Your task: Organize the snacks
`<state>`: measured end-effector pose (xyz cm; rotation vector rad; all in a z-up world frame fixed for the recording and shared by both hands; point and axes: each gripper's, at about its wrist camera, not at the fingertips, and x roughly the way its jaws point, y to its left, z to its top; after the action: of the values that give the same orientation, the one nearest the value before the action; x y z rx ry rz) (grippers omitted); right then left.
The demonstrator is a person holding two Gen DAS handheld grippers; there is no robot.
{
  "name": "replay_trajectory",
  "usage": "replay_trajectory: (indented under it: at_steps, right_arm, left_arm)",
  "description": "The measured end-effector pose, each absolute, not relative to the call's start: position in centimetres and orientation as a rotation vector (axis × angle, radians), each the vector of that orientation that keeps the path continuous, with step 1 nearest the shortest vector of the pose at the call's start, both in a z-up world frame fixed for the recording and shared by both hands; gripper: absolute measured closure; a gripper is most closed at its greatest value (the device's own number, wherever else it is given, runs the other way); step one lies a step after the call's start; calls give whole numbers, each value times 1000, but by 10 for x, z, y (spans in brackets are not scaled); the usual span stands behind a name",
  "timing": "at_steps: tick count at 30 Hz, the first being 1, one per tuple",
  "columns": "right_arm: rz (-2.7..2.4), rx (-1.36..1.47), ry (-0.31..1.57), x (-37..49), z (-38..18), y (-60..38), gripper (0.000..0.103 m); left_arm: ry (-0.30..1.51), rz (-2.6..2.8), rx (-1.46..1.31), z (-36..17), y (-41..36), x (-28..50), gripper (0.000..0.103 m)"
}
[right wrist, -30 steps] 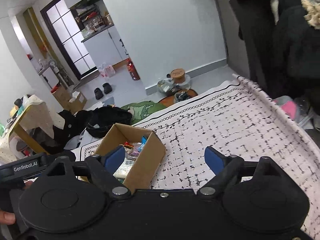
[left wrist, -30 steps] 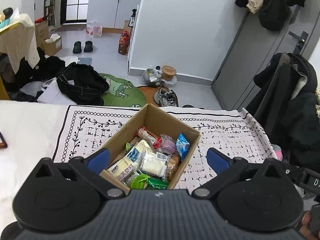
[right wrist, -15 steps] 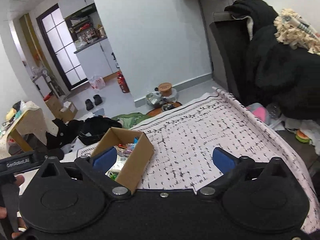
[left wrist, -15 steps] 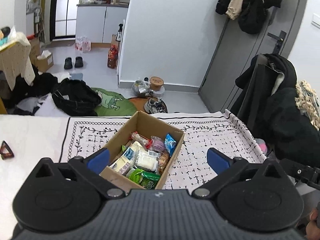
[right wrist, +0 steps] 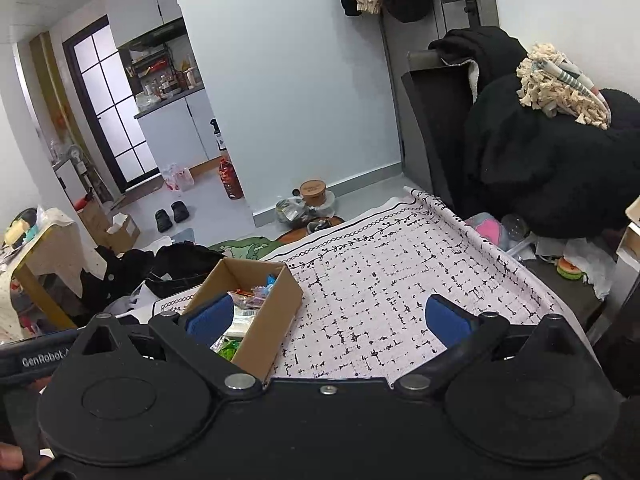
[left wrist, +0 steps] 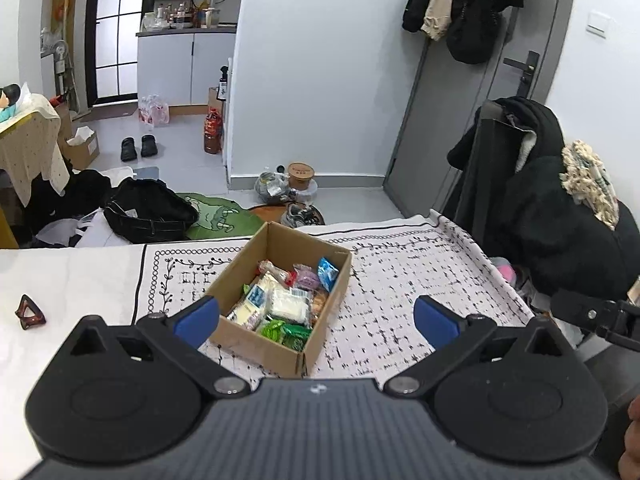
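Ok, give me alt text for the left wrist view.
An open cardboard box packed with wrapped snacks sits on a black-and-white patterned cloth, seen past the left tool, whose blue fingers stand wide apart and empty.

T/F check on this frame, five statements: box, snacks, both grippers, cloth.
1. The box holds snacks. True.
2. The left gripper grips a snack. False: its jaws are open and empty.
3. The right gripper is shut. False: it is wide open, nothing between the pads.
4. The box stands on the patterned cloth. True.
5. The box lid is closed. False: its top is open.
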<state>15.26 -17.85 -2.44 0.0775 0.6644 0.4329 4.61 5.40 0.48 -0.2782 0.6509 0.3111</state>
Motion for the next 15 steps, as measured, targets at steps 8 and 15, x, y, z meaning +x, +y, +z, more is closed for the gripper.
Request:
replay_trajectory:
  at_steps: [8,15]
  right_arm:
    - [445,73,693,142,-33,-177,0]
    - [440,50,701,137,-41,-174,0]
  left_arm:
    - [673,290,-207,6,39,24,0]
    - [688,293,-185,2,39,8,0]
